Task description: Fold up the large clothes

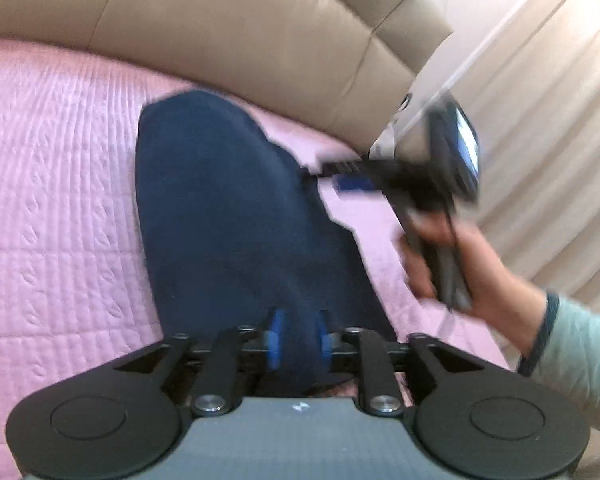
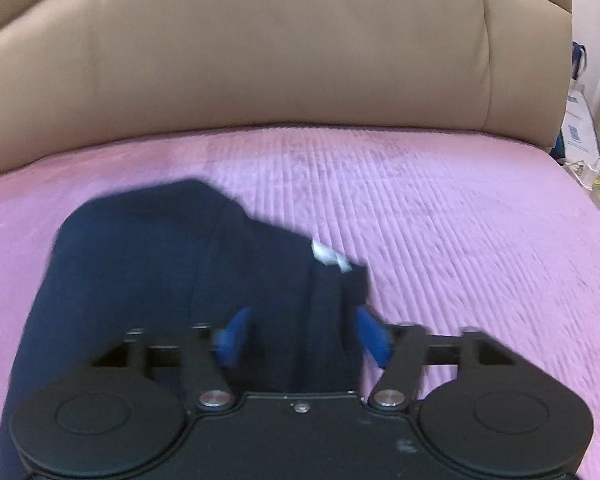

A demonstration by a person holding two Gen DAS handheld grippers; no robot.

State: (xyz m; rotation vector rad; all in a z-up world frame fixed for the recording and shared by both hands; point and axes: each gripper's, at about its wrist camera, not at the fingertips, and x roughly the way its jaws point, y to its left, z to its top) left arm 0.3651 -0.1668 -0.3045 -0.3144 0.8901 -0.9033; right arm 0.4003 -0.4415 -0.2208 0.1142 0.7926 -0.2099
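Observation:
A dark navy garment (image 1: 228,216) lies in a long strip on the pink quilted bedspread (image 1: 52,184). My left gripper (image 1: 298,338) has its blue pads close together with a fold of the garment between them. In the left wrist view the right gripper (image 1: 332,172) hovers blurred over the garment's right edge, held by a hand. In the right wrist view the garment (image 2: 140,272) fills the lower left with a small white label (image 2: 328,256) at its edge. My right gripper (image 2: 304,340) is open, its pads wide apart above the cloth.
A beige padded headboard (image 2: 260,48) runs along the far side of the bed. Curtains (image 1: 548,120) hang at the right. Cables and small items (image 2: 588,168) lie beside the bed at the far right.

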